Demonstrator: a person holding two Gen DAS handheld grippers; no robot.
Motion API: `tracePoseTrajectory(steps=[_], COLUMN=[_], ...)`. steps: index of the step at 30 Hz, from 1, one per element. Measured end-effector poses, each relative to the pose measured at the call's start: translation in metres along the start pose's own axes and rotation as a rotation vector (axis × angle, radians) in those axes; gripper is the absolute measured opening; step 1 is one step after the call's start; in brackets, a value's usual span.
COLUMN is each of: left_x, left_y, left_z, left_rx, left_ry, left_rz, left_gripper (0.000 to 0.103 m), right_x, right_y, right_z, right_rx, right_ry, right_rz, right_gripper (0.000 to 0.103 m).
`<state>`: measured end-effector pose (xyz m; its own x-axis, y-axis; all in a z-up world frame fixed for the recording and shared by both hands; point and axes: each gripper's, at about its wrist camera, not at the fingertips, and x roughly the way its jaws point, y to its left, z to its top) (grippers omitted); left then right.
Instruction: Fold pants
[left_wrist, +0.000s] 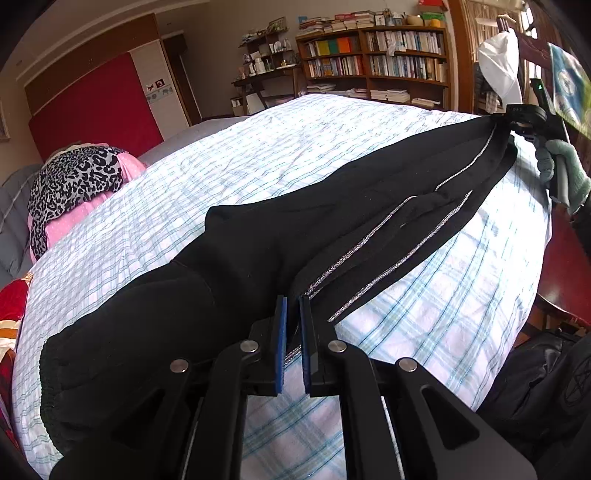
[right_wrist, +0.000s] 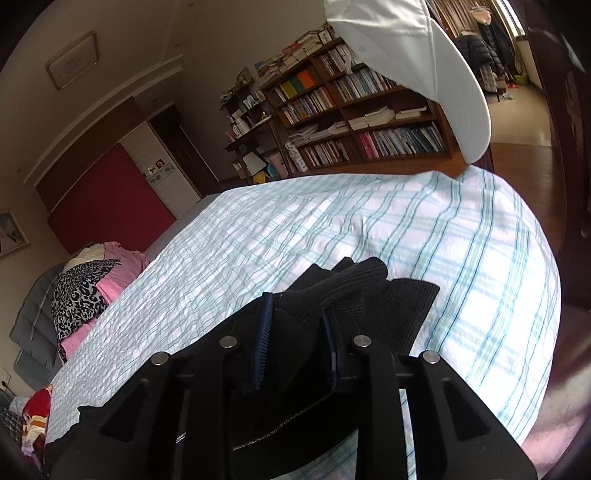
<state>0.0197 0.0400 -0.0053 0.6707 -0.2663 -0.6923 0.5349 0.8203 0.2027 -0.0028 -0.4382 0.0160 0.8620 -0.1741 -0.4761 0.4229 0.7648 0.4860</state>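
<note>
Lying across the checked bedspread (left_wrist: 229, 155), the black pants (left_wrist: 258, 236) were pinched at the side seam by the closed left gripper (left_wrist: 291, 310). The bunched cuffs (right_wrist: 332, 284) were held between the partly parted pads of the right gripper (right_wrist: 295, 321).

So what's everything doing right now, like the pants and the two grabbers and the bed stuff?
Black pants: stretched flat across the bed, legs together.
Left gripper: shut on the pants' edge near the waist.
Right gripper: pinching the ribbed leg cuffs.
Checked blanket: spread out, slightly wrinkled.
Leopard-print cloth: bunched in a pile.
</note>
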Motion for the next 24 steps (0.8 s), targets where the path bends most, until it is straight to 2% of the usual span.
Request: tracePoseTrajectory(steps=[2,5,7,10,13,16,18,21,23,24], left_x=[-0.001,-0.002,-0.005,-0.012,-0.02,-0.023,-0.021,-0.015,-0.009,-0.006], left_y=[-0.004,-0.007,-0.004,0.007,0.021,0.025,0.024,0.016,0.007,0.001], left_z=[0.001,0.0,-0.003,-0.007,-0.006,-0.007,-0.007,0.001,0.012,0.018], left_rx=[0.014,0.032,0.028,-0.001,-0.03,-0.043,-0.063,-0.069,-0.06,-0.051], left_ry=[-0.002,0.004,0.007,0.0,-0.016,-0.025,-0.02,-0.026,-0.037,-0.044], left_rz=[-0.014,-0.042,-0.056,-0.066,-0.035,-0.039,-0.044,-0.075,-0.101,-0.11], left_gripper=[0.006,0.006,0.006,0.006,0.006,0.007,0.007,0.007,0.007,0.007], right_x=[0.0,0.013,0.013,0.003,-0.011,-0.018,-0.017,-0.019,-0.018,-0.017], right_y=[0.002,-0.004,-0.011,-0.018,-0.022,-0.029,-0.042,-0.052,-0.058,-0.062], right_z=[0.003,-0.004,-0.011,-0.012,-0.002,0.006,0.007,-0.001,-0.006,-0.007], right_rx=[-0.019,-0.033,-0.014,0.013,0.023,0.032,0.079,0.105,0.143,0.167], right_ry=[-0.004,0.043,0.053,0.03,-0.025,-0.058,-0.022,0.002,0.024,0.037], right_rz=[-0.007,-0.062,-0.067,-0.066,-0.067,-0.125,-0.132,-0.131,-0.103,-0.088], right_gripper=[0.025,0.025,0.025,0.023,0.022,0.022,0.027,0.042,0.055,0.059])
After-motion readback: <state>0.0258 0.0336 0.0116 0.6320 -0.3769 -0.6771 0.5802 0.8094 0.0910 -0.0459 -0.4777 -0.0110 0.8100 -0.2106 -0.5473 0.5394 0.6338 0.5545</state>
